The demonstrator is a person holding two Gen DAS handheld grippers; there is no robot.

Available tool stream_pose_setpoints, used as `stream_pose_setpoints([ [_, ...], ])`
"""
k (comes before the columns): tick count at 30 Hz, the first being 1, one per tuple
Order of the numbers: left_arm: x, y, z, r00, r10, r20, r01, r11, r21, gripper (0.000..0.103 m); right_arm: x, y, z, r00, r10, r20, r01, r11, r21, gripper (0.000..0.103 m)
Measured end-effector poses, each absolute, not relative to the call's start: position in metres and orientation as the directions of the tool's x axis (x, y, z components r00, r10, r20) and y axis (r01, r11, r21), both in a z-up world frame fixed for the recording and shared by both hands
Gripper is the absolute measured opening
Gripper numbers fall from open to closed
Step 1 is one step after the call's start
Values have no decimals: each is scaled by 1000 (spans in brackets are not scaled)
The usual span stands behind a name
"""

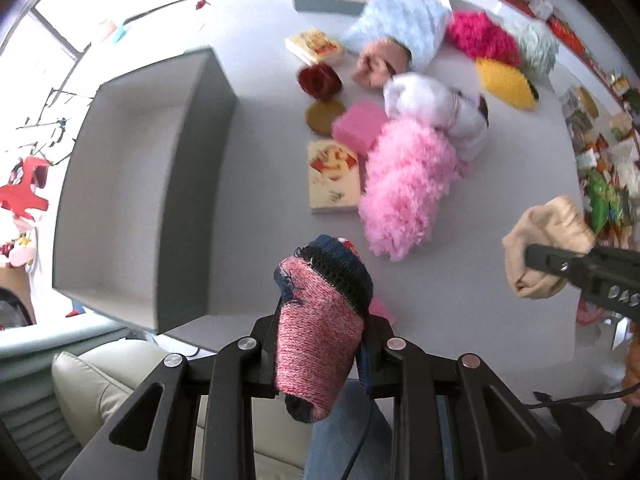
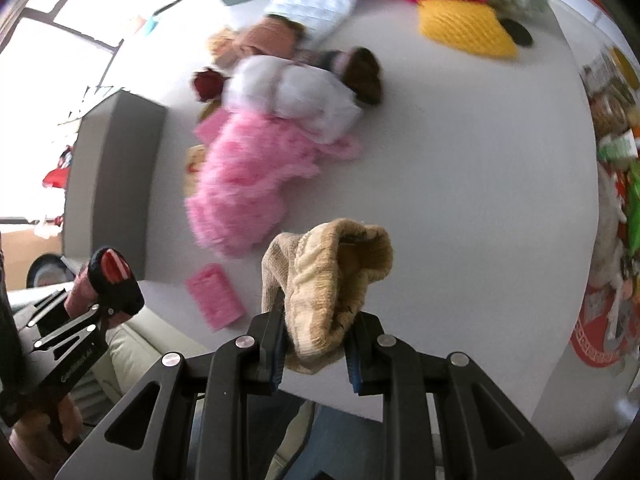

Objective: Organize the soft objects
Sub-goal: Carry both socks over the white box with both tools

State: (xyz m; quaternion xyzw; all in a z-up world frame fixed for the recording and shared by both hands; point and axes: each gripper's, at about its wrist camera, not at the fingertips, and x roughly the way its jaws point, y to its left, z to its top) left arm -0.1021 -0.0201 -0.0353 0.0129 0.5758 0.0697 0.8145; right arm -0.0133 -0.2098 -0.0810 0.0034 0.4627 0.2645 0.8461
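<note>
- Two grippers up over the white tabletop (image 1: 256, 92), each with a sock pinched in it.
- Left gripper (image 1: 320, 344): jaws clamped on a pink knit sock (image 1: 316, 336) with a dark blue and black cuff, held clear of the tabletop, just beside the near corner of the grey box (image 1: 132, 184).
- Same left gripper (image 2: 108, 304) visible low on the left side of the right wrist view, sock poking out of it.
- Right gripper (image 2: 316, 344): jaws clamped on a beige sock (image 2: 328, 284), bunched up, also off the tabletop.
- Grey box open on top, nothing visible inside.
- Loose pile well beyond both grippers: fluffy pink piece (image 1: 404, 192), white plush (image 1: 436, 108), pink sponge block (image 1: 358, 128), dark red rose-like thing (image 1: 320, 80), light blue fluffy cushion (image 1: 400, 28), magenta fluffy piece (image 1: 480, 36), yellow knit piece (image 1: 506, 82).
- Two cream printed blocks, one touching the fluffy pink piece (image 1: 334, 176), one further back (image 1: 314, 46).
- Small flat pink pad (image 2: 216, 294) lying on the tabletop between the two grippers.
- Pretty blurry in the right wrist view, so no finer detail on the pile.
</note>
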Motion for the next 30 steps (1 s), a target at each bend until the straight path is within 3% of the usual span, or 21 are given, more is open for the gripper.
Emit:
stream_pose_setpoints([
  [6, -135, 8, 15, 392, 165, -905, -161, 981, 109, 28, -21, -187, -62, 432, 458, -777, -506, 836, 212, 26],
  [21, -127, 123, 57, 471, 179, -864, -190, 977, 99, 28, -44, -98, -8, 487, 491, -722, -528, 825, 205, 27],
  [30, -110, 203, 34, 433, 148, -889, -274, 961, 26, 28, -43, 6, 21, 472, 515, -716, -598, 784, 169, 28],
])
